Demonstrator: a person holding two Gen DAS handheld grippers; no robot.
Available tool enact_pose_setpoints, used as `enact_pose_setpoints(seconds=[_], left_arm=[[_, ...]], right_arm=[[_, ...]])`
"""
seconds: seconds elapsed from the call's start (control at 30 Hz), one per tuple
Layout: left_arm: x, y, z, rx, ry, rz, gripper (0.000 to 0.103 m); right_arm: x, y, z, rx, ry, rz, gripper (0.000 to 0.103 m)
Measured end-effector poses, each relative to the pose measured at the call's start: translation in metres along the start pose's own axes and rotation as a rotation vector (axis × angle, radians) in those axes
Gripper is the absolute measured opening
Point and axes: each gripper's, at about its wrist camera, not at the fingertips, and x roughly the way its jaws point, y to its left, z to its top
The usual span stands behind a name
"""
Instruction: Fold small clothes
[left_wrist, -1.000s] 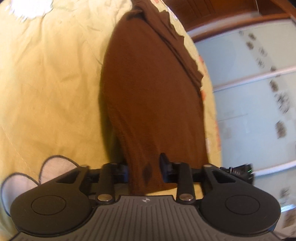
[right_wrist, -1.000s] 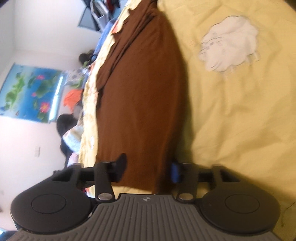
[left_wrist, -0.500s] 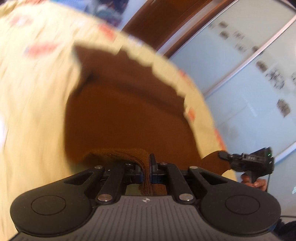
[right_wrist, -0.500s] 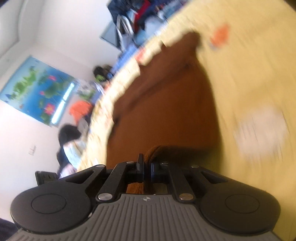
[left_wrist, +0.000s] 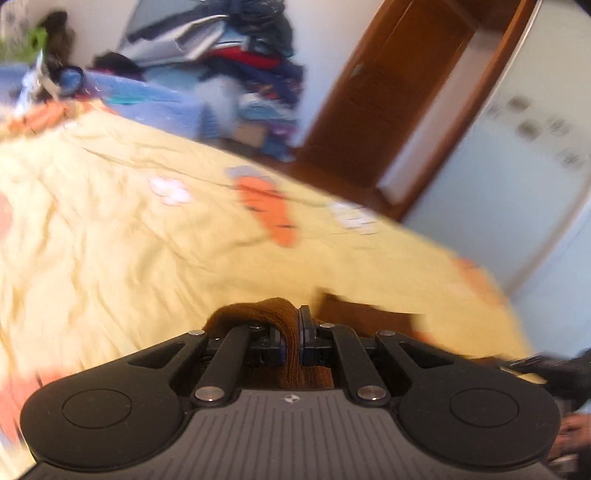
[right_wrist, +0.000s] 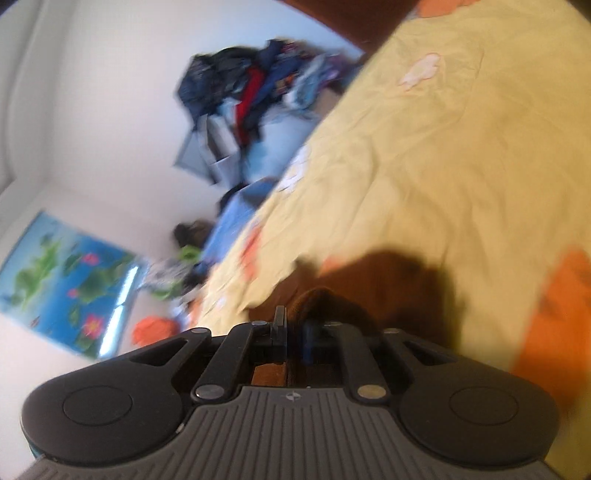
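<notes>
A brown knitted garment (left_wrist: 369, 317) lies on the yellow bed sheet (left_wrist: 110, 240). My left gripper (left_wrist: 298, 332) is shut on a bunched fold of it, and the fabric arches over the left finger. In the right wrist view the same brown garment (right_wrist: 388, 273) spreads just ahead of my right gripper (right_wrist: 293, 328). The right jaws are opening: a gap shows between the fingers, with a hump of brown cloth sitting loosely in it. The rest of the garment is hidden under both grippers. The picture is blurred by motion.
A heap of mixed clothes (left_wrist: 240, 62) sits beyond the bed's far edge, next to a blue blanket (left_wrist: 159, 103). A wooden door (left_wrist: 399, 92) and a frosted glass panel (left_wrist: 535, 147) stand at the right. A blue poster (right_wrist: 62, 280) hangs on the wall.
Both grippers closed on the garment's near edge and swept it across the bed, folding it over. The right jaws have since parted. Both views now face the bed's far edge.
</notes>
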Motion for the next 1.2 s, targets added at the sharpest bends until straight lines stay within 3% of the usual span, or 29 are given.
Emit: enact_pose_setpoints(seconds=[0.03, 0.07, 0.1, 0.13, 0.17, 0.2, 0.23, 0.27, 0.33, 0.4, 0.47, 0.5, 0.53, 0.57, 0.63, 0.7, 0.73, 0.77, 0.8, 0.83, 0.87, 0.97, 1.1, 1.2], left_arm=[[0.009, 0.002, 0.003, -0.036, 0.043, 0.044, 0.008], [0.011, 0.008, 0.004, -0.087, 0.074, 0.038, 0.008], [0.005, 0.015, 0.001, -0.137, 0.064, -0.01, 0.01], [-0.007, 0.021, -0.005, -0.167, 0.03, -0.063, 0.019], [-0.022, 0.026, -0.014, -0.169, 0.002, -0.079, 0.042], [-0.037, 0.028, -0.022, -0.156, -0.021, -0.059, 0.058], [-0.054, 0.03, -0.033, -0.145, -0.059, -0.027, 0.087], [-0.07, 0.032, -0.044, -0.141, -0.113, -0.002, 0.095], [-0.096, 0.041, -0.067, -0.14, -0.138, 0.01, 0.095], [-0.107, 0.051, -0.092, -0.205, -0.085, 0.021, 0.095], [-0.1, 0.062, -0.116, -0.262, 0.007, 0.012, 0.095], [-0.097, 0.066, -0.126, -0.285, 0.046, 0.003, 0.094], [-0.096, 0.067, -0.135, -0.298, 0.058, -0.018, 0.093], [-0.098, 0.064, -0.139, -0.286, 0.037, -0.034, 0.094], [-0.092, 0.059, -0.135, -0.299, 0.09, -0.109, 0.094], [-0.08, 0.059, -0.132, -0.356, 0.161, -0.225, 0.093], [-0.076, 0.059, -0.13, -0.379, 0.166, -0.244, 0.092], [-0.075, 0.057, -0.13, -0.387, 0.176, -0.241, 0.076], [-0.072, 0.055, -0.128, -0.38, 0.194, -0.227, 0.06], [-0.065, 0.053, -0.128, -0.371, 0.23, -0.204, 0.009], [-0.06, 0.05, -0.13, -0.359, 0.26, -0.176, 0.01], [-0.068, 0.04, -0.13, -0.291, 0.225, -0.143, 0.01], [-0.108, 0.03, -0.132, -0.228, 0.169, -0.199, 0.01], [-0.144, 0.027, -0.153, -0.19, 0.192, -0.238, 0.01]], right_arm=[[0.012, -0.003, 0.005, 0.014, -0.011, -0.064, 0.055], [0.019, -0.005, 0.007, 0.031, -0.027, -0.11, 0.07], [0.018, -0.005, 0.006, 0.028, -0.053, -0.117, 0.071], [0.014, -0.002, 0.002, 0.004, -0.082, -0.102, 0.071], [0.007, 0.002, -0.003, -0.026, -0.108, -0.085, 0.078], [-0.002, 0.006, -0.01, -0.057, -0.124, -0.073, 0.085], [-0.011, 0.009, -0.018, -0.095, -0.129, -0.075, 0.088], [-0.021, 0.012, -0.026, -0.146, -0.128, -0.09, 0.091], [-0.037, 0.017, -0.045, -0.27, -0.117, -0.164, 0.092], [-0.049, 0.017, -0.064, -0.377, -0.089, -0.281, 0.092], [-0.053, 0.005, -0.08, -0.375, -0.034, -0.319, 0.092], [-0.053, -0.002, -0.088, -0.35, 0.005, -0.317, 0.092], [-0.057, -0.003, -0.097, -0.37, -0.018, -0.298, 0.093], [-0.057, -0.002, -0.102, -0.369, -0.006, -0.291, 0.093], [-0.052, 0.001, -0.105, -0.331, 0.014, -0.256, 0.091], [-0.044, 0.0, -0.103, -0.258, 0.063, -0.171, 0.082], [-0.038, -0.001, -0.102, -0.241, 0.073, -0.154, 0.078], [-0.034, 0.001, -0.1, -0.237, 0.079, -0.161, 0.059], [-0.028, 0.0, -0.096, -0.215, 0.094, -0.171, 0.027], [-0.022, -0.004, -0.092, -0.168, 0.127, -0.163, 0.025], [-0.019, -0.01, -0.092, -0.136, 0.144, -0.148, 0.024], [-0.027, -0.009, -0.095, -0.138, 0.134, -0.128, 0.022], [-0.057, 0.005, -0.103, -0.183, 0.121, -0.063, 0.02], [-0.088, 0.011, -0.117, -0.241, 0.138, -0.046, 0.019]])
